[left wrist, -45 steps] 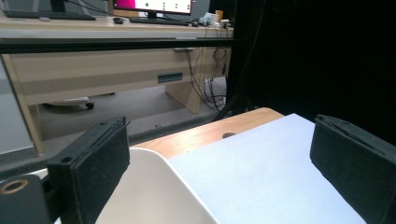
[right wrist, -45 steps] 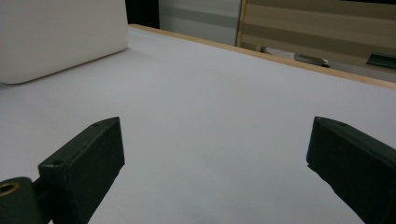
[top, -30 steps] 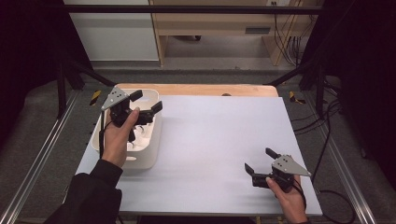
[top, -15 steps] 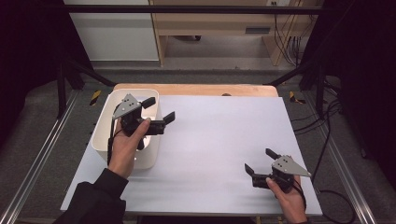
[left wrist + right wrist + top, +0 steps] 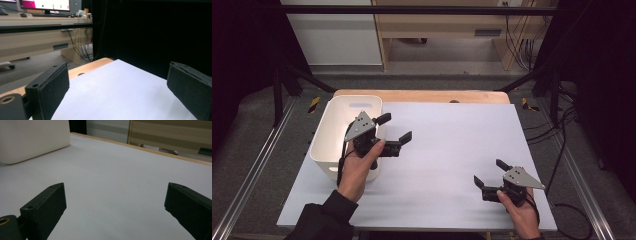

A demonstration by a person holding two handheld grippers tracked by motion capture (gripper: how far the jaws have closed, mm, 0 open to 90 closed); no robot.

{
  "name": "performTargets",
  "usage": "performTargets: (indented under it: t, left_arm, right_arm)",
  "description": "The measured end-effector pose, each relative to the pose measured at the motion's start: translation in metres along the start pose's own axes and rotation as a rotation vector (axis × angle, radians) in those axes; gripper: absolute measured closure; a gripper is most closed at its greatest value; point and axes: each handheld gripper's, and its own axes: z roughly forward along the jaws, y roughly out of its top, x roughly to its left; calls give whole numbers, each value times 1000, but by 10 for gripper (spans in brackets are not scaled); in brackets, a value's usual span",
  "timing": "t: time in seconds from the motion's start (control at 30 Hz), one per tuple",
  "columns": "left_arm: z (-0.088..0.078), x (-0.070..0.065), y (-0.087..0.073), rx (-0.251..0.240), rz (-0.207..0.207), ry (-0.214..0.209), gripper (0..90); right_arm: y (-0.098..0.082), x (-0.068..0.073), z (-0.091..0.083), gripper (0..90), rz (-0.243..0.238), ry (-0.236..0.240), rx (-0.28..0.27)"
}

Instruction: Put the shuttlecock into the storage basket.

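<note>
Both pairs of jaws stand wide apart and hold nothing, with the white bin at the table's left edge.

In the high view the left gripper is held above the right rim of the white bin, its jaws spread and pointing right over the white table top; the right gripper rests low near the table's front right corner, well apart from the bin, jaws spread and aimed left. In the left gripper view the left gripper shows its two black jaws far apart over bare white table top, with the wooden table edge beyond. In the right gripper view the right gripper is likewise spread wide just above the table top, and the bin stands at the upper left, well away from the jaws.
</note>
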Motion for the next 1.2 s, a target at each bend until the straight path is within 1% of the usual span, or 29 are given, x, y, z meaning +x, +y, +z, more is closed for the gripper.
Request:
performTargets:
  t: [0.1, 0.13, 0.17, 0.2, 0.23, 0.27, 0.4, 0.5, 0.53, 0.7, 0.73, 0.87, 0.97, 1.07, 1.13, 1.2]
  left_arm:
    - [3, -8, -6, 4, 3, -15, 39]
    - [4, -14, -11, -1, -10, -25, 39]
    - [4, -14, -11, -1, -10, -25, 39]
    - [7, -21, -17, 6, -5, -36, 39]
    - [8, -24, -19, 5, 0, -43, 39]
    - [8, -24, -19, 5, 0, -43, 39]
    - [12, -34, -30, 29, 24, -62, 39]
    - [13, -39, -38, 34, 22, -74, 39]
    - [13, -41, -43, 38, 25, -79, 39]
    - [9, -46, -51, 36, 34, -77, 38]
    - [7, -48, -55, 40, 38, -78, 38]
    - [1, -52, -60, 39, 47, -81, 37]
    - [-5, -55, -64, 38, 71, -80, 38]
    - [-12, -56, -68, 39, 68, -89, 37]
    - [-17, -57, -71, 40, 72, -85, 37]
    - [-19, -58, -73, 38, 67, -89, 37]
  right_arm:
    - [1, 1, 1, 35, 6, 12, 4]
    - [0, 2, 1, 34, 6, 13, 6]
    - [0, 2, 1, 34, 6, 13, 6]
    - [0, 2, 1, 34, 4, 15, 7]
    - [0, 2, 1, 34, 2, 16, 7]
    - [0, 2, 1, 34, 2, 16, 7]
    - [-1, 2, 0, 33, 0, 19, 11]
    - [0, 1, -1, 32, -4, 15, 7]
    - [0, 1, -1, 31, -4, 14, 7]
    - [0, 1, 0, 32, -11, 10, 10]
    - [0, 2, 0, 32, -11, 8, 15]
    - [-1, 3, 1, 32, -19, 5, 20]
    - [-1, 3, 1, 33, -22, 3, 23]
    - [-1, 3, 1, 34, -22, 2, 23]
    - [-1, 3, 2, 36, -14, 5, 24]
    - [-1, 4, 2, 36, -16, 4, 21]
